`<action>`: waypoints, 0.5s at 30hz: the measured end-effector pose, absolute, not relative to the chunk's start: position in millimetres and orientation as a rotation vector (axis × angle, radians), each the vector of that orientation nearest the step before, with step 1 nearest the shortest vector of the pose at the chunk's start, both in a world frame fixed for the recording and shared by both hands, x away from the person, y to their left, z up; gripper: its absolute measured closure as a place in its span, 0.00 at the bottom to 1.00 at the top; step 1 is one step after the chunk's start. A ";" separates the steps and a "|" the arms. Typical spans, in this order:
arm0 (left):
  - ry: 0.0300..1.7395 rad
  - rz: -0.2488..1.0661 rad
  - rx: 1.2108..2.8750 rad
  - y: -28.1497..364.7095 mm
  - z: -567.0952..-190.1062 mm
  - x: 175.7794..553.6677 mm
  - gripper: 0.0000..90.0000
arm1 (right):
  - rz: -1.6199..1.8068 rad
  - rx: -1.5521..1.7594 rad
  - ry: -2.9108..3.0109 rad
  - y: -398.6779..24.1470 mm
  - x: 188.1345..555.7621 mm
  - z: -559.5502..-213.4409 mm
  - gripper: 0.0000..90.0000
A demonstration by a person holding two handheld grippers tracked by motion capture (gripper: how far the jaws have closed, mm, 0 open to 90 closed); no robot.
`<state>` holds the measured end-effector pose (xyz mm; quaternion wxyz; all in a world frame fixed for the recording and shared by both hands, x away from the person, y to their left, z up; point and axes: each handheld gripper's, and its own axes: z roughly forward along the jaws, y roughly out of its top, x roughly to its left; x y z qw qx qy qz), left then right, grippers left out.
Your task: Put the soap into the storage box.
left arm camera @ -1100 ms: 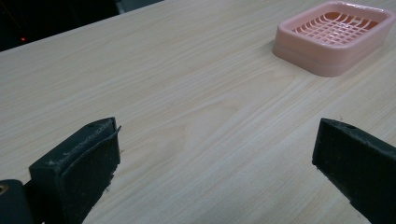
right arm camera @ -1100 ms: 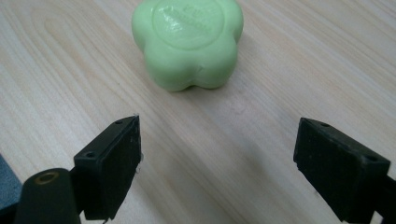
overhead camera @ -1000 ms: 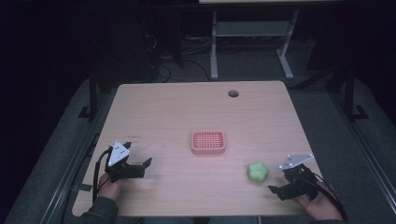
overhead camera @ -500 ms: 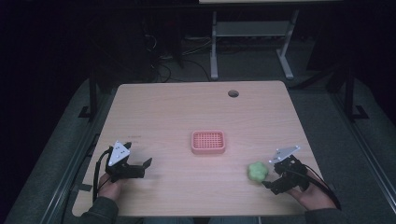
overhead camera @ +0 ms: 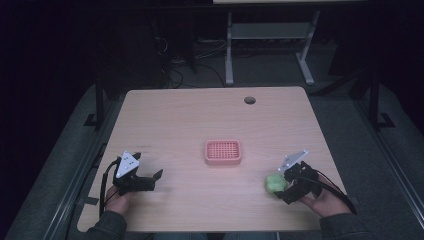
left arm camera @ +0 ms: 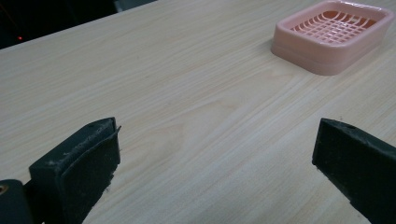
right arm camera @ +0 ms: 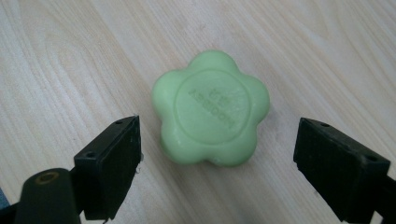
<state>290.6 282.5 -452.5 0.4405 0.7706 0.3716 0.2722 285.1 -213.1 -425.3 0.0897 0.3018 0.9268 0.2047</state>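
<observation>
Between the 2 wide-open jaws of the right hand-held gripper (right arm camera: 217, 161) lies the pale green, flower-shaped bar of soap (right arm camera: 211, 114), flat on the light wooden worktop (overhead camera: 200, 120) and not yet touched by either pad. A second ago this gripper sat behind and to the side of the soap; it has since moved forward so that the jaws now bracket it, which I judge to be the approach for a grasp, with closing as the next step. The pink slotted plastic soap dish (overhead camera: 223, 151) sits well ahead and to the left. The left hand-held gripper (overhead camera: 150, 176) rests open, holding nothing.
</observation>
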 end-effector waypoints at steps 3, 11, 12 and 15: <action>0.922 0.677 1.913 282.7 -452.4 290.6 0.00 | 0.583 0.866 2.769 -210.4 288.9 -425.3 0.16; 0.918 0.677 1.915 282.7 -452.2 290.6 0.00 | 0.553 0.842 2.801 -205.1 294.9 -428.3 0.16; 0.919 0.677 1.915 282.7 -452.2 290.6 0.00 | 0.543 0.838 2.804 -203.3 296.7 -429.6 0.16; 0.919 0.677 1.913 282.6 -452.2 290.6 0.00 | 0.537 0.837 2.812 -200.8 298.4 -430.3 0.16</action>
